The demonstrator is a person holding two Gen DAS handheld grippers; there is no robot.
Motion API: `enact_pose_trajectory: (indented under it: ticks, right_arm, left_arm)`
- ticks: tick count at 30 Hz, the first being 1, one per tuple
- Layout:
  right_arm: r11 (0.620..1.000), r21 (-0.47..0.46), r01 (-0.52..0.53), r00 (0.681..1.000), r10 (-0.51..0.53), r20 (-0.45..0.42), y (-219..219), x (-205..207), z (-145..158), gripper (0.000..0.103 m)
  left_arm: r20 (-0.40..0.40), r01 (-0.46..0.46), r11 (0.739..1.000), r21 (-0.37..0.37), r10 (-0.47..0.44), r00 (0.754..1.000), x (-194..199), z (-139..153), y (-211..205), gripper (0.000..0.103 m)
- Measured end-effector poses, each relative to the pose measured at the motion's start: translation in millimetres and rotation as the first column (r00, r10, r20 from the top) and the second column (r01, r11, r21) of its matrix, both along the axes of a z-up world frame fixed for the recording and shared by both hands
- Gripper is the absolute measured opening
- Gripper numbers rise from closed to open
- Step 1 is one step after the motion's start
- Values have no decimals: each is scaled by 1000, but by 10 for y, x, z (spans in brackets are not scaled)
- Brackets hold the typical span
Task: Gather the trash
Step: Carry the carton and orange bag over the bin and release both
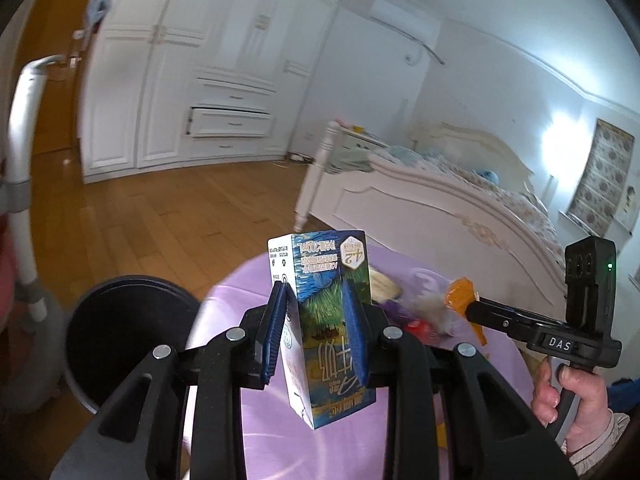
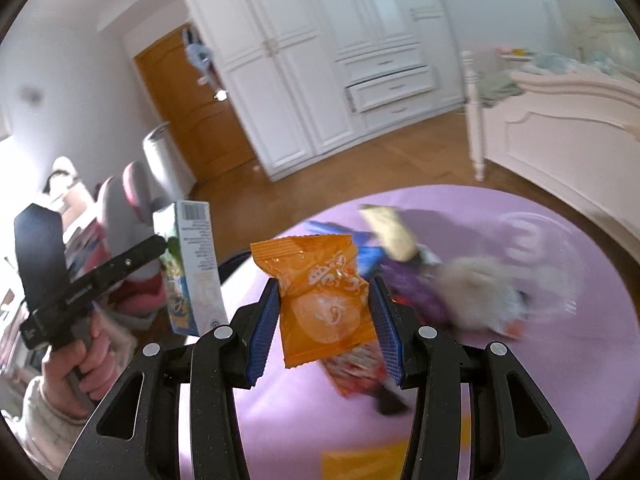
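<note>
The left gripper [image 1: 314,332] is clamped on a small drink carton [image 1: 326,320], its blue pads pressing the carton's two sides. The carton is held upside down above the edge of a round table covered in a purple cloth [image 1: 240,308]. Its print can be read inverted: "4.2" in a gold hexagon and "200mL" beside it, with large Chinese characters lower down. A barcode shows on its white side in the right wrist view.

The right gripper [image 2: 324,316] is closed on an orange snack packet [image 2: 320,300] with white Chinese characters and a round pale picture on its front. The packet hangs above the purple cloth. In the left wrist view, "DAS" is printed on the right gripper's body, and a hand [image 1: 568,392] holds its grip.

More wrappers [image 2: 404,264] lie in a blurred heap on the cloth, with a clear lid marked "3" [image 2: 528,240] near them. A black bin [image 1: 120,336] stands on the wooden floor just beside the table.
</note>
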State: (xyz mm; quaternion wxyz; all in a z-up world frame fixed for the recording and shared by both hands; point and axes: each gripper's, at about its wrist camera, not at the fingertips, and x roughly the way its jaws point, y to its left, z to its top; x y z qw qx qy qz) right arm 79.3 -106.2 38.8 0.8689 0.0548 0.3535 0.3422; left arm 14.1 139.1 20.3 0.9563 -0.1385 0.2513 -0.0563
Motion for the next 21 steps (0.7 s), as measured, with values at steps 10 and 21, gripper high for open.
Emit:
enact_pose_trajectory:
  ticks: [10,21]
  right_arm:
    - [986,-3,-169,984,168,-52,1210,259,12,46]
    - [963,-51,-265,957,256,-138,2306,534,-230,46]
  left_arm:
    - [-13,-164,986,-7,164,986,-204,-117,791,29]
    - [-43,-243,970,-25,242,969,-265,-347,1369,29]
